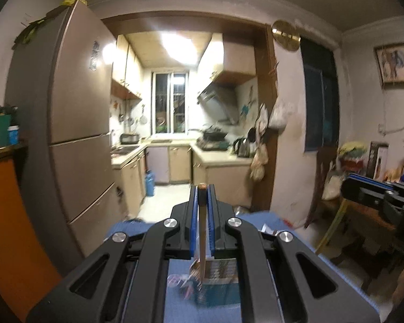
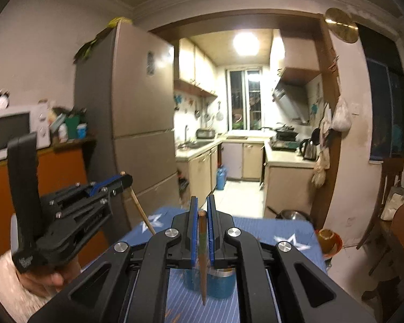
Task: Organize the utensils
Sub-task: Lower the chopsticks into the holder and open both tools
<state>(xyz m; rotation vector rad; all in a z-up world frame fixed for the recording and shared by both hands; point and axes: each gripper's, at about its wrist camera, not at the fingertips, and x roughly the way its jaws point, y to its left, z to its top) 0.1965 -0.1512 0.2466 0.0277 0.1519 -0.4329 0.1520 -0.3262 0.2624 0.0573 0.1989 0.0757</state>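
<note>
Chopsticks are what I hold, one in each gripper. Low in the middle of the left wrist view, my left gripper (image 1: 202, 188) has its fingers pinching a pale chopstick (image 1: 202, 231) near its top, so the long end hangs down. My right gripper (image 2: 200, 204) pinches a darker chopstick (image 2: 202, 258) the same way. I think I hold them straight up so they can drop tip-first into the blue cup (image 2: 223, 282) just below. The cup stands on the worktop (image 2: 282, 228), which has a blue striped cloth with white stars. Behind, a big fridge (image 2: 142, 102) stands left of a bright kitchen doorway.
</note>
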